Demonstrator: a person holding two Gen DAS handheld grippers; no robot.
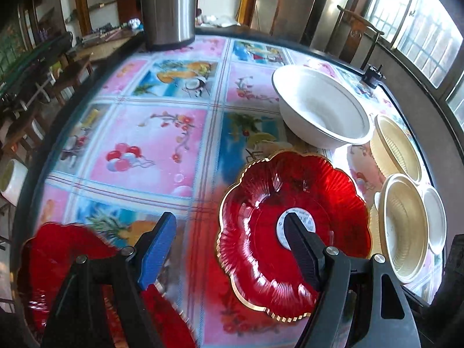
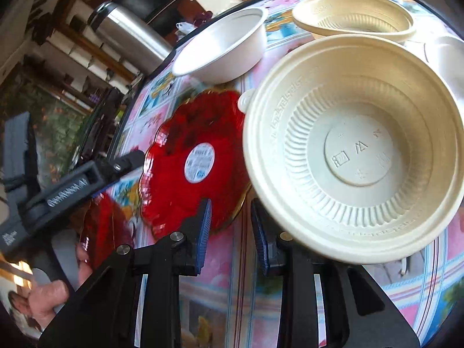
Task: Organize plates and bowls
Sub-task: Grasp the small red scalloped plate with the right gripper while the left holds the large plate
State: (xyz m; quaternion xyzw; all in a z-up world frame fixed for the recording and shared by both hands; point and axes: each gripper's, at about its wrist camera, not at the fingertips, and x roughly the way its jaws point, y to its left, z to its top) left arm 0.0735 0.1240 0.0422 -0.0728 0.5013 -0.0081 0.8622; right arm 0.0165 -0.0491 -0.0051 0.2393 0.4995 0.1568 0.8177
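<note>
Red glass plate (image 1: 293,232) with a scalloped gold rim and a round white label at its centre, lying flat on a table (image 1: 156,150) under a glossy cloth of pink and blue picture squares. Taken here as the landmark. Behind the plate, just off its far rim, a large white bowl (image 1: 322,107), upright and empty. To the plate's right, near its edge, a ribbed cream plastic bowl (image 1: 403,226); a second cream bowl (image 1: 397,148) further back on that side, and a small white dish (image 1: 435,220) beyond the nearer cream bowl. To the plate's left, apart from it across bare cloth, a second red plate (image 1: 61,264) at the table's near edge, blurred. Far behind the plate, at the table's back edge, a tall steel flask (image 1: 168,5).

Left gripper (image 1: 229,242) over the plate's left side, jaws spread wide, nothing between them, one black finger (image 1: 301,249) crossing above the white label and the blue-padded finger out over the cloth.

Right gripper (image 2: 230,229) in the right wrist view, near the plate's front rim, jaws parted by a narrow gap with only tablecloth showing between the blue pads. Nearer cream bowl's rim touching or overlapping the outer side of one finger; contact unclear. A person's hand (image 2: 52,298) at lower left.
</note>
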